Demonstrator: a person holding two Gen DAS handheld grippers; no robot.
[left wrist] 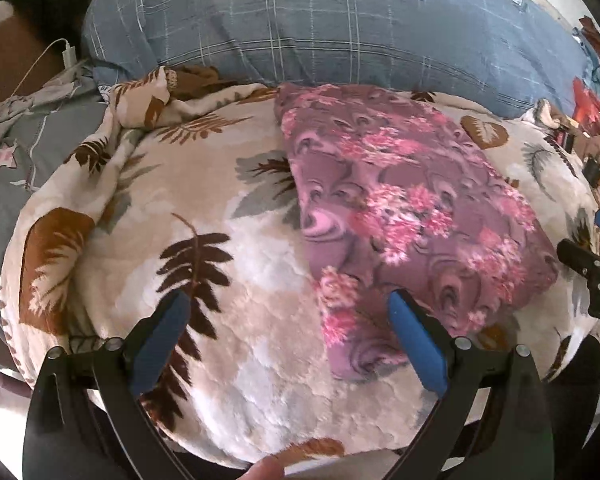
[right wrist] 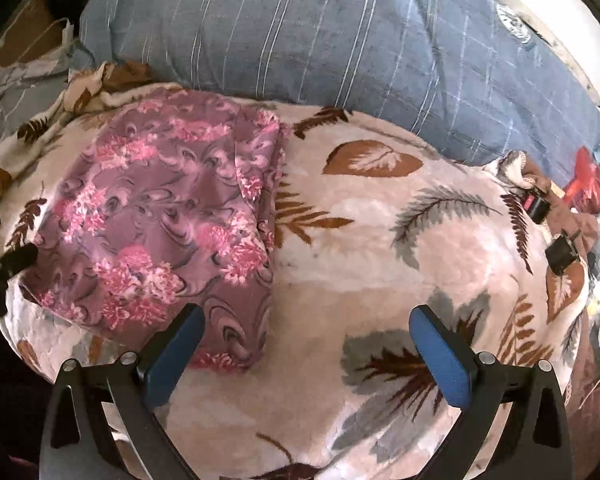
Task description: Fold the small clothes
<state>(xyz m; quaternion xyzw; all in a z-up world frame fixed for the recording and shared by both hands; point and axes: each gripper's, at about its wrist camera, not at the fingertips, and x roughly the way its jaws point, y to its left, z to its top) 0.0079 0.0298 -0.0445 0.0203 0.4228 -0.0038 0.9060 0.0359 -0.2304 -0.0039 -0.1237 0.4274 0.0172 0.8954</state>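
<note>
Left gripper (left wrist: pixel 288 320) spread wide, folded garment (left wrist: pixel 412 208) at its right finger

The folded garment (left wrist: pixel 404 208) lies on the blanket (left wrist: pixel 228 280), which spreads over the near part of the bed, with the quilt (left wrist: pixel 320 28) bunched behind both at the far side. In the left wrist view the garment sits right of centre, its near edge by the left gripper (left wrist: pixel 288 312); the right gripper (right wrist: pixel 306 332) hangs over the blanket to the garment's right. Far left, a charger cable (left wrist: pixel 56 54) lies beside the quilt.
</note>
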